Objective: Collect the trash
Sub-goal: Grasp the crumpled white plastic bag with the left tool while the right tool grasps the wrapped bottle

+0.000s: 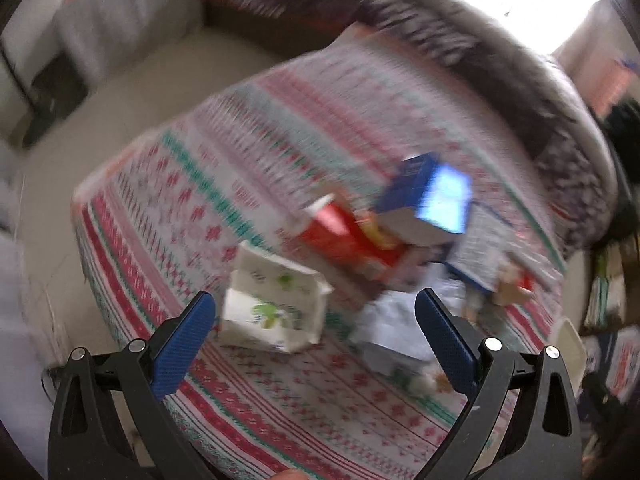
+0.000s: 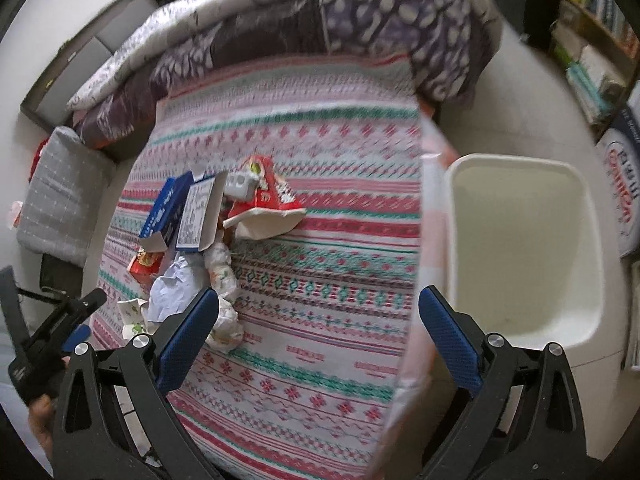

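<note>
Blue-padded fingers of the right hand-held gripper [image 2: 318,316] spread wide with nothing between them, hovering over a bed whose patterned sheet [image 2: 320,264] runs in red, green and white bands of snowflake-like motifs. At 9 o'clock in the right wrist view the left hand-held gripper [image 2: 76,312] reaches in, gripped by a hand [image 2: 40,420]; in its own blurred view it [image 1: 316,312] also stands wide and empty above the sheet [image 1: 256,400].

Trash lies in a loose heap toward 10 o'clock in the right wrist view. Nearest is a small white carton with green print [image 2: 134,312], seen in the left wrist view [image 1: 276,304] just ahead of the left finger. Beside it sit crumpled white paper [image 2: 172,288] and a wadded printed wrapper [image 2: 222,300]. Farther on come a small red pack [image 2: 144,266], an opened blue box [image 2: 166,208] with a white panel of fine print too small to read, and a flattened red carton [image 2: 266,196] with white lettering I cannot make out.

At 3 o'clock a cream plastic bin [image 2: 520,248] stands on the pale floor just beside the bed, with nothing showing inside. Beyond the sheet, at 12 o'clock, a purple and white quilt [image 2: 360,20] is bunched up. A grey cushion [image 2: 60,200] lies at 9 o'clock, and bookshelves [image 2: 592,40] fill 2 o'clock, with a white sack [image 2: 624,196] bearing red lettering below them.
</note>
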`<state>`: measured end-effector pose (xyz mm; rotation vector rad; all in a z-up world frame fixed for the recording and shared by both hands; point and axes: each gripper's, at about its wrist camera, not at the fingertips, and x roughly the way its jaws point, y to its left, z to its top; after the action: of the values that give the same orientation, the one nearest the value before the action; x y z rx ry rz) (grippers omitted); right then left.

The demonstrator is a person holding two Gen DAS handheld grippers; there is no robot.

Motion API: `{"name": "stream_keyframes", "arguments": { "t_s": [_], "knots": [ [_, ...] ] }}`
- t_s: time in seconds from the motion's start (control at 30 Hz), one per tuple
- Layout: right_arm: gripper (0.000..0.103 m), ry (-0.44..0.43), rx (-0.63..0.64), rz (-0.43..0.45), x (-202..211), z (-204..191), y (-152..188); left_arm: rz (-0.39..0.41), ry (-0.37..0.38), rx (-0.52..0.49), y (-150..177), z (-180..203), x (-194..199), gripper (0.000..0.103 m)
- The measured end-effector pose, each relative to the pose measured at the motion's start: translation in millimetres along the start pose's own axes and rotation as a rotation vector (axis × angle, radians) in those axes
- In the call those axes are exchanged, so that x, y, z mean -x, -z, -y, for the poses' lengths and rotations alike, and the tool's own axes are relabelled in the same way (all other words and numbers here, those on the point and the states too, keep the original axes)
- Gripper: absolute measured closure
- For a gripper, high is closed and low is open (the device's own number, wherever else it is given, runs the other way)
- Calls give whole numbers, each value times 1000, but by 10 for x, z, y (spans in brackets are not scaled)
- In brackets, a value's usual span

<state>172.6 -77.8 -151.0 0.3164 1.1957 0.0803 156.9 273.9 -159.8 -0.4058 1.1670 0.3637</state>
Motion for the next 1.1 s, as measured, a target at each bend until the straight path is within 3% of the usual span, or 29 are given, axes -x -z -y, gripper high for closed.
{"name": "stream_keyframes", "arguments": {
  "t_s": [0.1,0.23,0.37,0.6,0.63,0.73,0.87,1.1],
  "knots": [
    [7,-23,-31,-51,-272,-6,-70,-68,52,-40,-41,34,-159,6],
    [7,-33,-97,-100,-534,104,-88,-163,128,-178,15,415,-353,6],
    [7,-96,-197,-168,-693,264,-123,-205,133,-256,79,736,-509,6],
    [7,-132,-285,-228,-809,392,-124,-251,41,-335,161,996,-767,6],
    [7,-150,-284,-241,-815,351,-102,-257,38,-342,187,1006,-811,7],
    [7,-169,-247,-253,-810,198,-65,-282,68,-362,263,1041,-876,31],
    [7,-175,-204,-260,-796,19,-37,-234,99,-359,276,1017,-729,41],
    [7,-162,-137,-268,-864,-225,58,-129,204,-298,128,665,-254,41]
  ]
}}
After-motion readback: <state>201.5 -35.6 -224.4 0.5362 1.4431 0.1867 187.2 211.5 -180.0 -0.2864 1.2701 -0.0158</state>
